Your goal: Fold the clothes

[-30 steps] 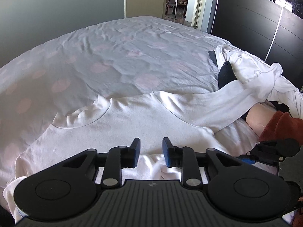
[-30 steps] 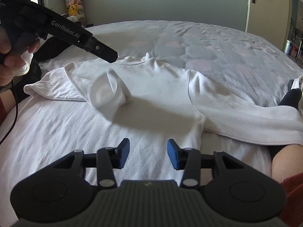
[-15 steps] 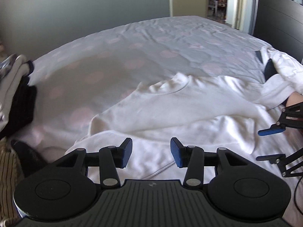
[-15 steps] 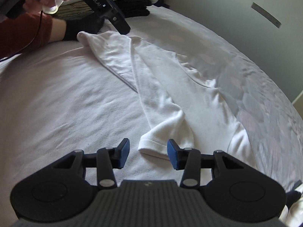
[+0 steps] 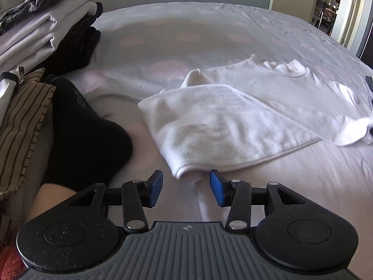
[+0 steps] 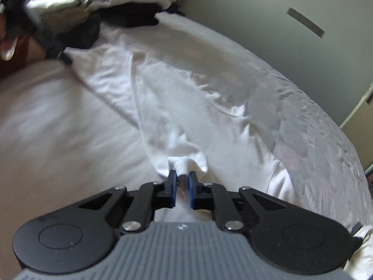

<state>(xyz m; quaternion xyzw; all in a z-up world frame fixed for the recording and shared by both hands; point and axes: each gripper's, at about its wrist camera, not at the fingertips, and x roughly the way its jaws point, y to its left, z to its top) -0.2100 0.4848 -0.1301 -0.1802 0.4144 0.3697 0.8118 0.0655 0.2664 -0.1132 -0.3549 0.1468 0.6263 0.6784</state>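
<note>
A white long-sleeved shirt lies spread on the bed, one sleeve folded across its body. My left gripper is open, its blue pads either side of the shirt's near corner, which lies just in front of them. My right gripper is shut on the sleeve cuff of the same shirt, at the sleeve's end. The left gripper's body shows blurred at the top left of the right wrist view.
A person's foot in a black sock lies left of the shirt. A stack of folded clothes and a striped cloth stand at the left. More clothes show at the right edge. The bedspread stretches behind.
My left gripper swung left and came down to the shirt's near corner. My right gripper closed on the sleeve cuff that lay between its open fingers.
</note>
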